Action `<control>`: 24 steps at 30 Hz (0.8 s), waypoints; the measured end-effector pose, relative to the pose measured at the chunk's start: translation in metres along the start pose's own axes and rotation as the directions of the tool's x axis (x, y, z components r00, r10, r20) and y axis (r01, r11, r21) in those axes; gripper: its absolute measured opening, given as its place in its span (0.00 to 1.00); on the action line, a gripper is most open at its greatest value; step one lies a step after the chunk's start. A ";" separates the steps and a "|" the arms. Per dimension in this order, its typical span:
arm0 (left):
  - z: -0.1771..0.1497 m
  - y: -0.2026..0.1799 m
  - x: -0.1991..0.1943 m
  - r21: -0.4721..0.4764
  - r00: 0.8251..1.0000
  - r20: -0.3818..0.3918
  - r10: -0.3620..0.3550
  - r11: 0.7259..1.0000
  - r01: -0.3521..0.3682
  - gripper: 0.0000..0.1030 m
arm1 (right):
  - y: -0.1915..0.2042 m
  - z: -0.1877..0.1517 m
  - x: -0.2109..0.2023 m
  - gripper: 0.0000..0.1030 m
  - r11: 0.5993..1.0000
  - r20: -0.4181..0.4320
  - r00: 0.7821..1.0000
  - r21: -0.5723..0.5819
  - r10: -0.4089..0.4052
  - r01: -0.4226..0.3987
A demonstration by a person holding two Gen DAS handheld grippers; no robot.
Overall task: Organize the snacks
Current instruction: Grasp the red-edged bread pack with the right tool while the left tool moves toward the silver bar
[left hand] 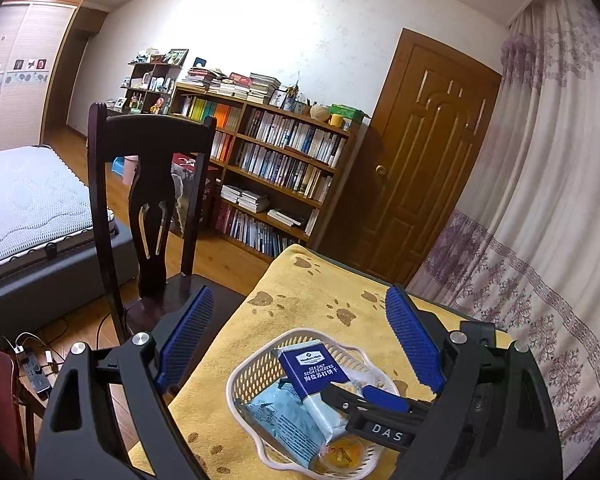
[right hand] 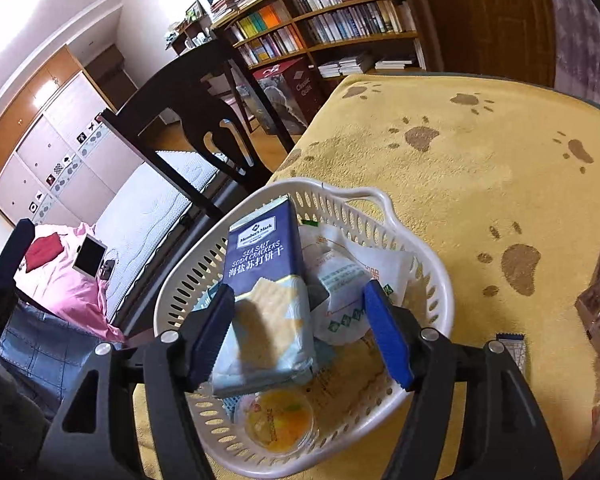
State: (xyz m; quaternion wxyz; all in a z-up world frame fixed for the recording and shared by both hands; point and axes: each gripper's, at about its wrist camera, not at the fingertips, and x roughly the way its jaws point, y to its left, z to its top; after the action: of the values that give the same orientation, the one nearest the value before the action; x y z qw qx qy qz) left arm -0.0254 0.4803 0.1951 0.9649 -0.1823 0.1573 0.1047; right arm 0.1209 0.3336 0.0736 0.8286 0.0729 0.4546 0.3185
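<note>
White plastic basket (right hand: 432, 276) already holds our cracker pack (right hand: 264, 280) and jelly cup (right hand: 280, 420); both grippers, left (left hand: 300, 332) and right (right hand: 300, 328), gape empty; packets (right hand: 598, 304) right of it remain.

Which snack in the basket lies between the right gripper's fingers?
The dark blue cracker pack; the jelly cup and white packet lie outside them.

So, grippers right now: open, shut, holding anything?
Left gripper: open, empty, above the basket.
Right gripper: open around the cracker pack in the basket; no visible clamping.
</note>
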 end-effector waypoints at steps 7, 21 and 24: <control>0.002 0.006 -0.001 -0.016 1.000 0.005 0.008 1.000 -0.008 0.86 | -0.002 0.004 -0.030 0.65 0.999 0.061 0.998 0.021 0.033 -0.034; -0.005 -0.017 -0.001 0.037 1.000 -0.003 -0.017 0.999 0.017 0.94 | -0.078 -0.023 -0.107 0.65 0.986 0.181 0.983 0.169 -0.045 0.014; -0.007 -0.023 0.001 0.048 1.000 -0.012 -0.022 0.999 0.023 0.95 | -0.098 -0.031 -0.121 0.65 0.978 0.194 0.978 0.205 -0.072 0.032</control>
State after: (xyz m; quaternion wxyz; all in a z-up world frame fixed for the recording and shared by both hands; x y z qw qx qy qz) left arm -0.0207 0.4562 0.1960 0.9693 -0.1612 0.1631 0.0890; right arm 0.0948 0.1790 0.1010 0.8667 0.1761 0.4002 0.2401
